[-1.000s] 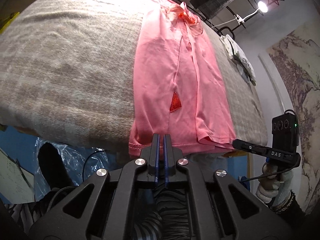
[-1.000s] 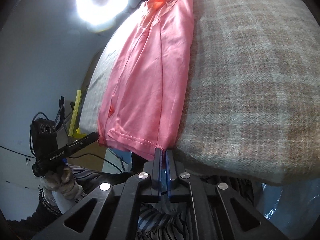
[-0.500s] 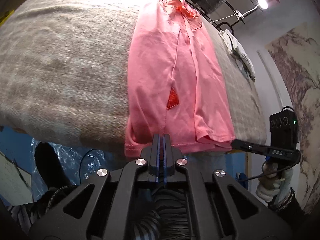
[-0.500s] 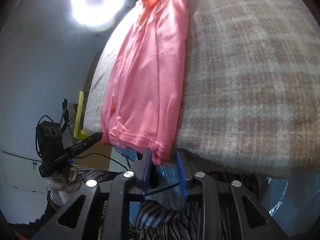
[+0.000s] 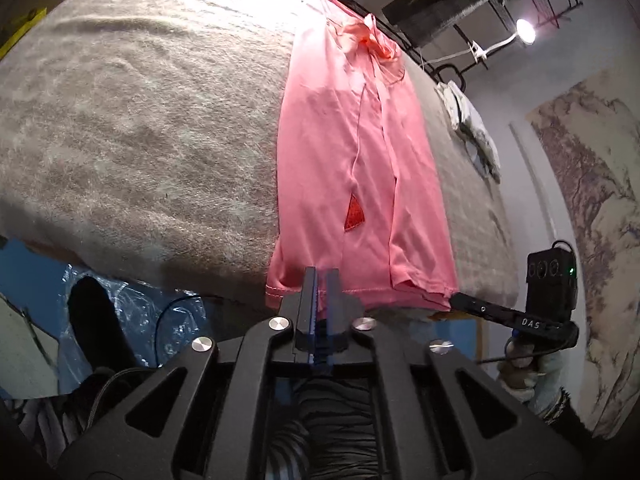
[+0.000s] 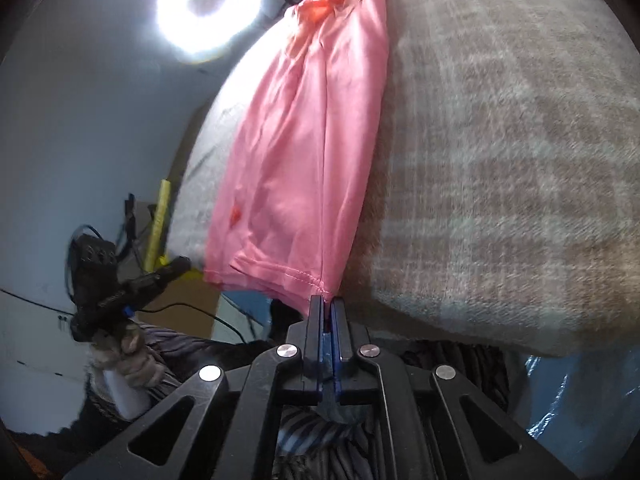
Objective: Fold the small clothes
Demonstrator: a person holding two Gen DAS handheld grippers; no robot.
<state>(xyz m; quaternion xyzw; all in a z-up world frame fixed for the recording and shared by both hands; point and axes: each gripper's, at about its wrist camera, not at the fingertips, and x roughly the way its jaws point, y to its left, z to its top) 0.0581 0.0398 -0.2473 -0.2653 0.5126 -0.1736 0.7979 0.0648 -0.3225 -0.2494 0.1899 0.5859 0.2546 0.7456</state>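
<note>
A pink cotton T-shirt (image 5: pixel 360 168), folded into a long strip, lies on the grey woollen blanket-covered bench (image 5: pixel 140 140); the right gripper (image 6: pixel 327 308), open half a second ago, has reclamped the near hem's right corner, the left gripper (image 5: pixel 321 280) clamps its left part, ready for folding.

The left hand-held gripper (image 5: pixel 321 276) is matte black plastic: two flat fingers faced with thin blue pads, carried on angular arms with triangular cut-outs and four round silver screw heads. The right hand-held gripper (image 6: pixel 327 305) has the same build. Seen from the other side, each one carries a black camera box with three round lenses, a green light on one, white "DAS" lettering and a thin black cable. Pale knitted gloves cover the hands, above grey striped clothing.
</note>
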